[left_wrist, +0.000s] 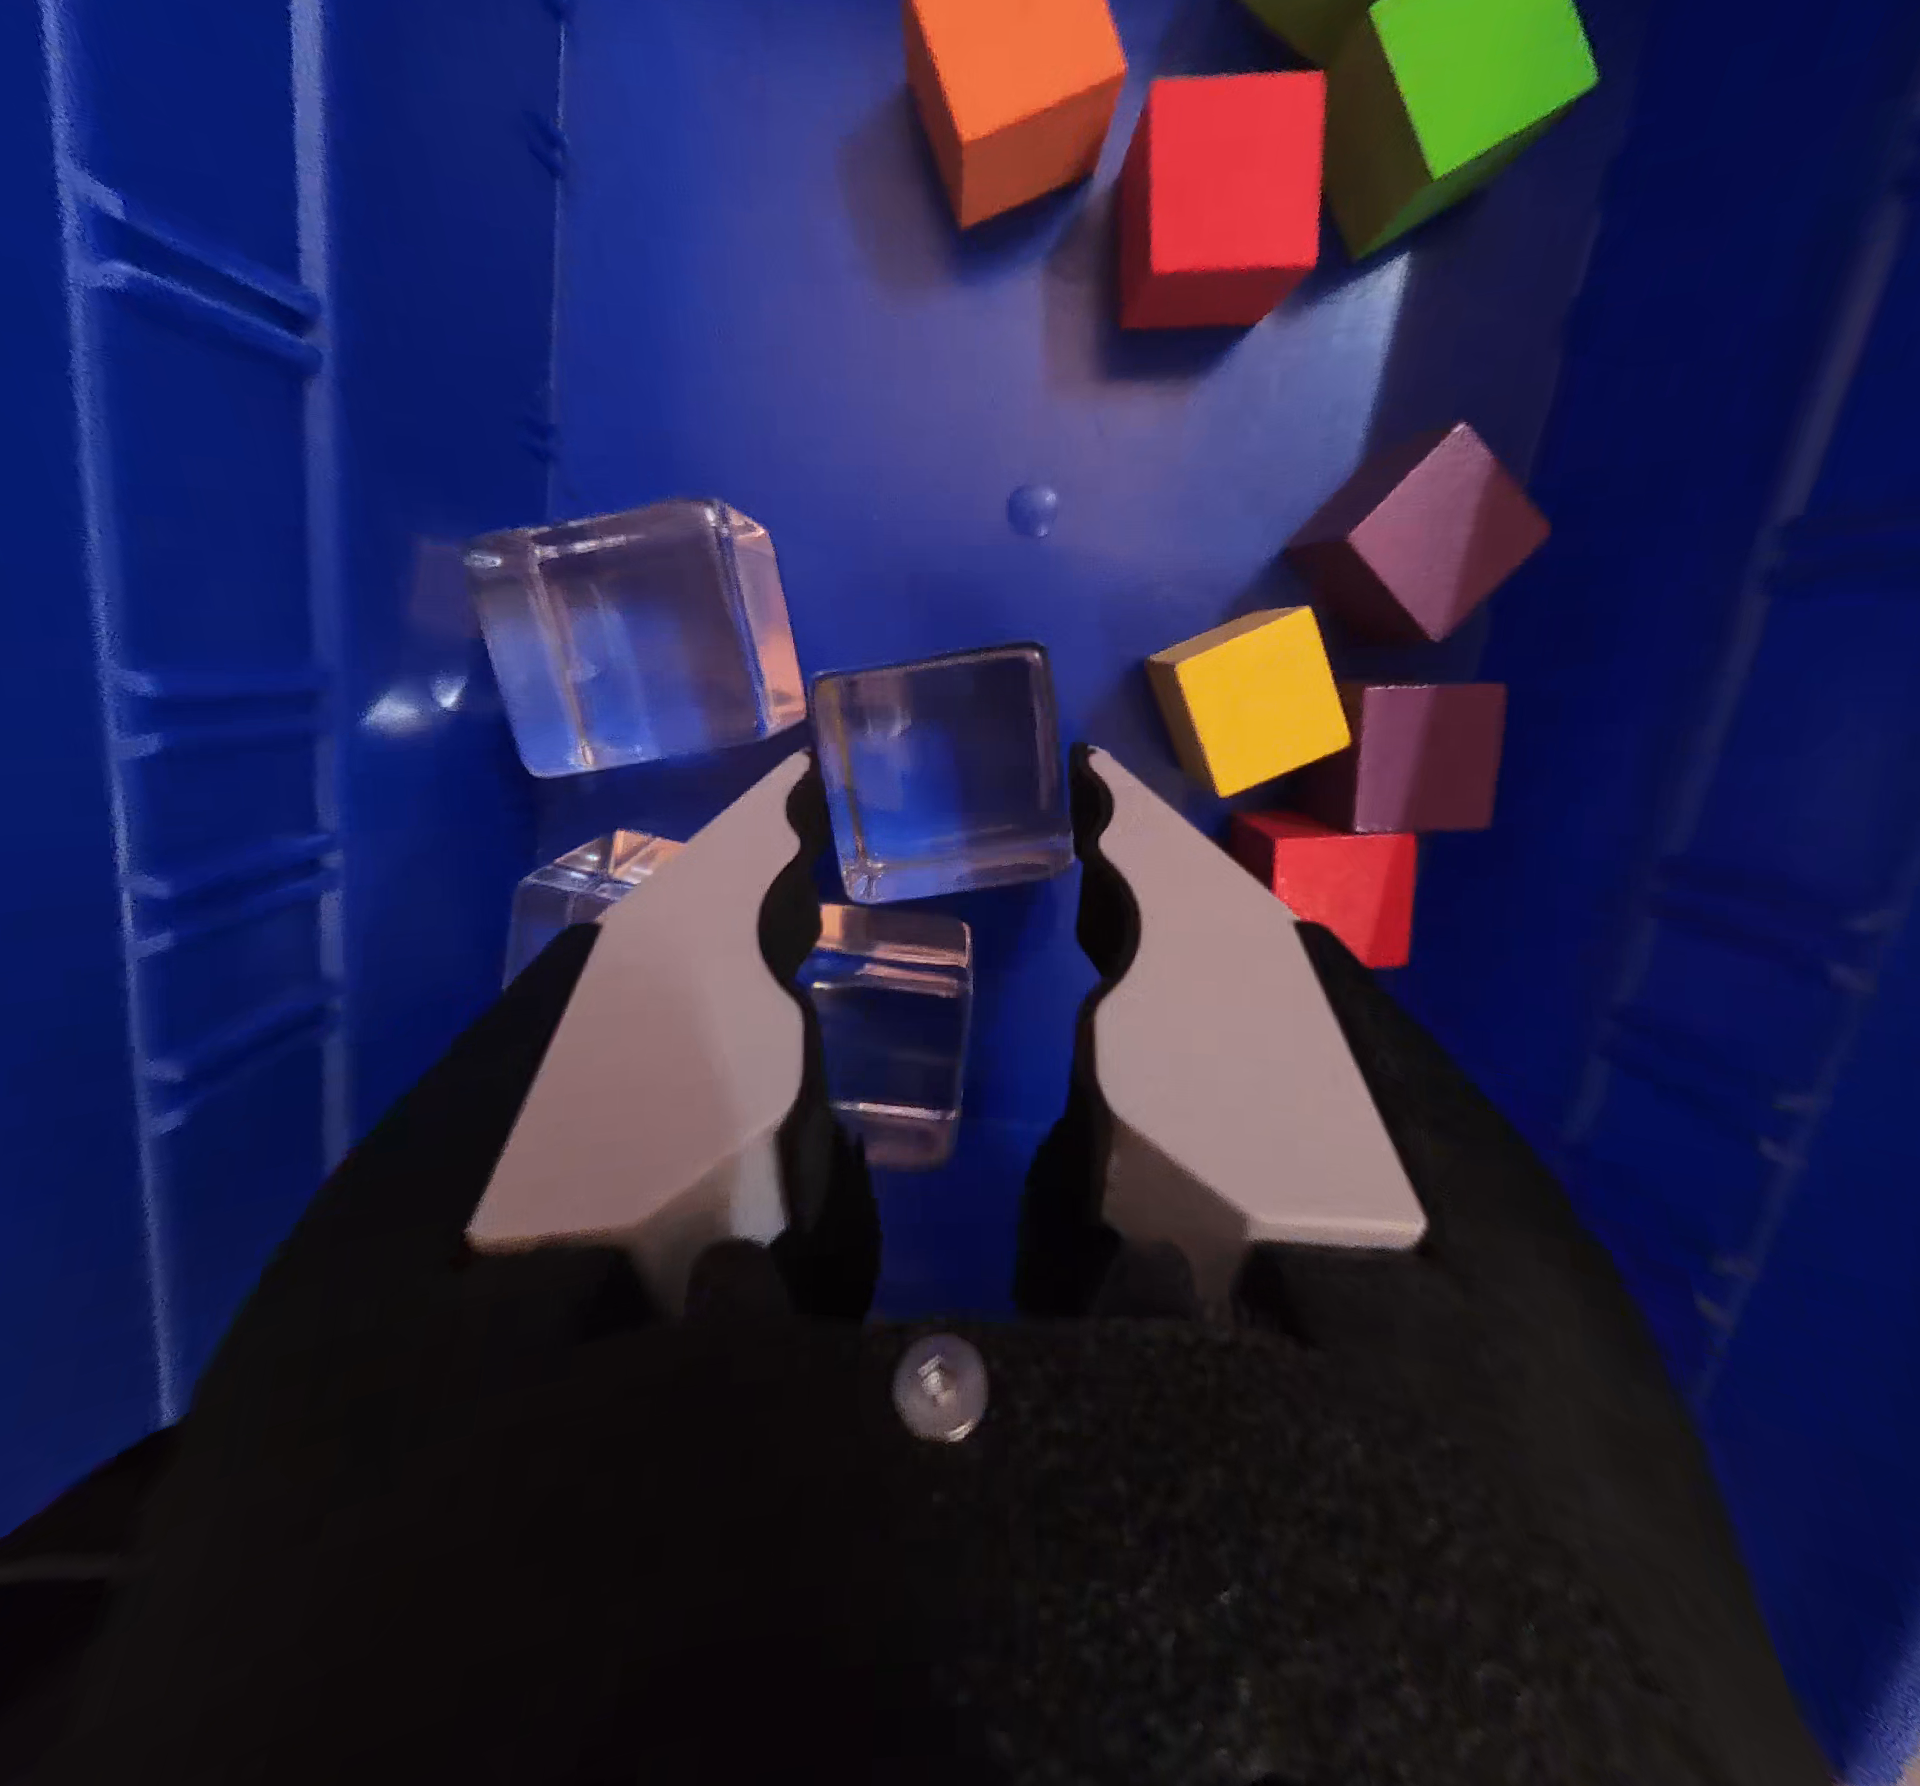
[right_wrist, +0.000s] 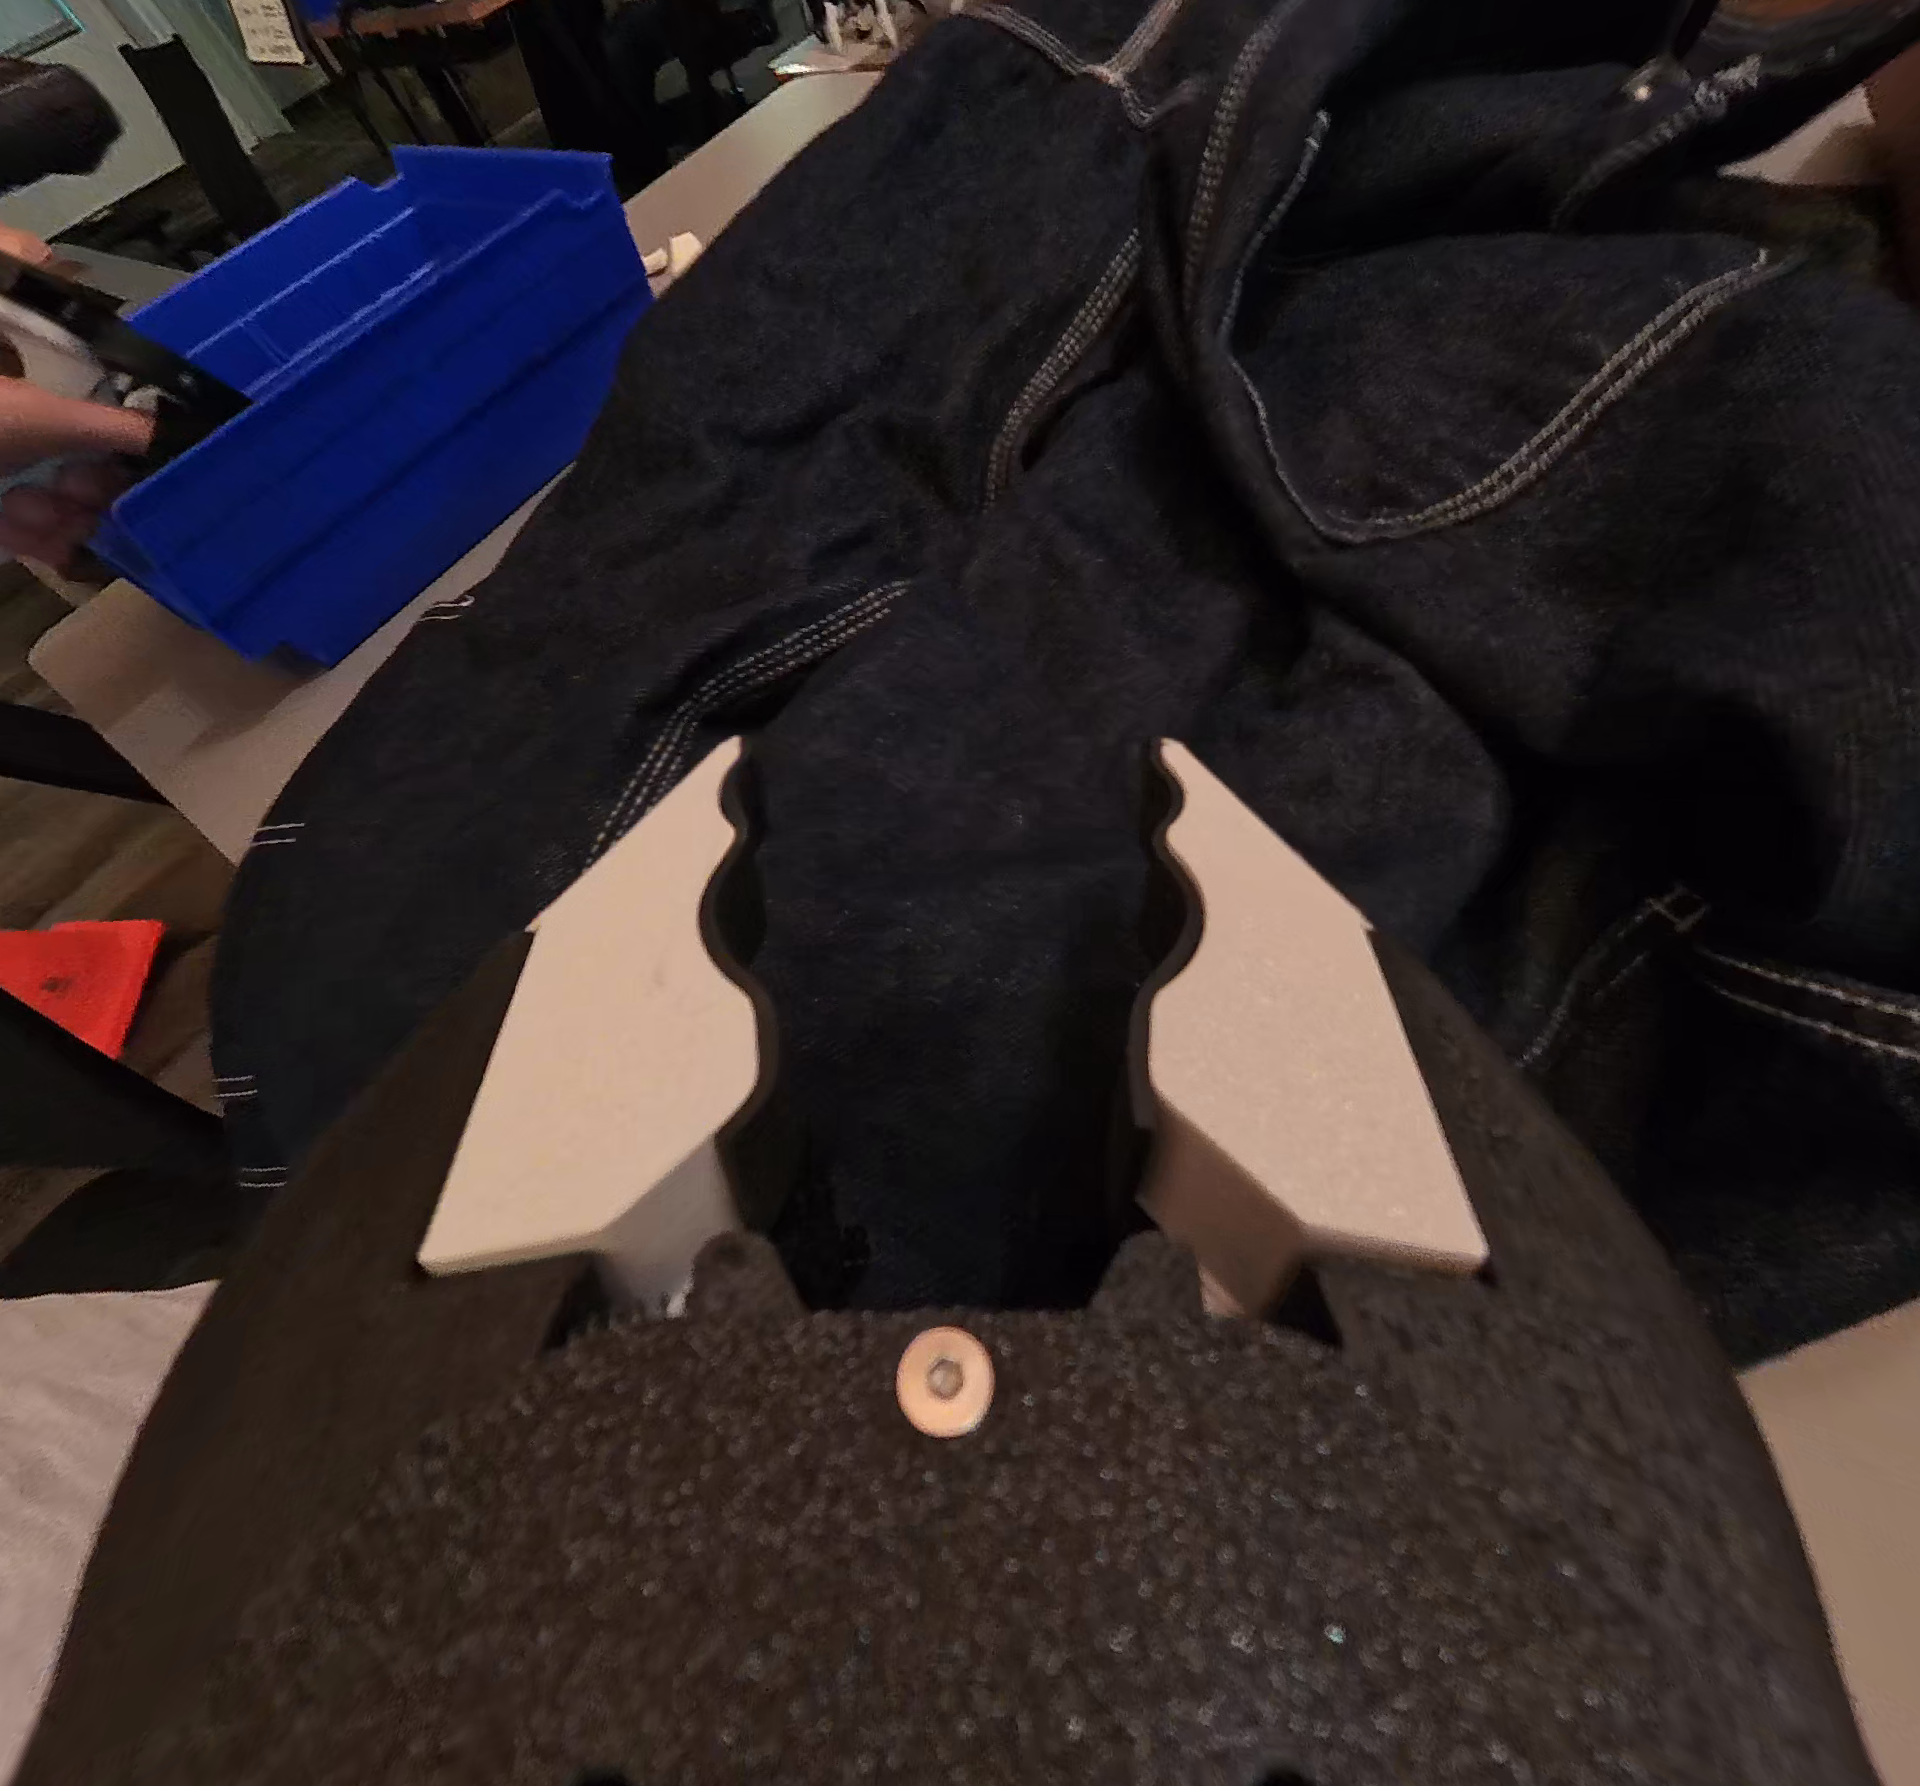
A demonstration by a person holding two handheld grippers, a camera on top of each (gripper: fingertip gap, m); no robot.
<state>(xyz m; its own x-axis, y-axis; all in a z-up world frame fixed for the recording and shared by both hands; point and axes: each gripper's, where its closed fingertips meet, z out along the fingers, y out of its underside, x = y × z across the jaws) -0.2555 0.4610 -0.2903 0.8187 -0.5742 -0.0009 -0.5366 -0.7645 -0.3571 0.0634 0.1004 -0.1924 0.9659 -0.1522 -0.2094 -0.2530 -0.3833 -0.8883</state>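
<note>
My left gripper (left_wrist: 940,770) is down inside a blue bin (left_wrist: 727,282). Its jaws are closed to the width of a clear cube (left_wrist: 940,780), with both fingertips against its sides. More clear cubes lie close by: one to the left (left_wrist: 634,635), one below between the fingers (left_wrist: 894,1019), and one partly hidden behind the left finger (left_wrist: 582,879). My right gripper (right_wrist: 951,780) is open and empty, just above dark denim jeans (right_wrist: 1351,437) spread on a table.
Coloured cubes lie in the bin: orange (left_wrist: 1008,53), two green (left_wrist: 1475,63), two red (left_wrist: 1226,188), yellow (left_wrist: 1252,697), two purple (left_wrist: 1423,531). In the right wrist view the blue bin (right_wrist: 395,386) stands left of the jeans, with a hand (right_wrist: 62,448) at its near end.
</note>
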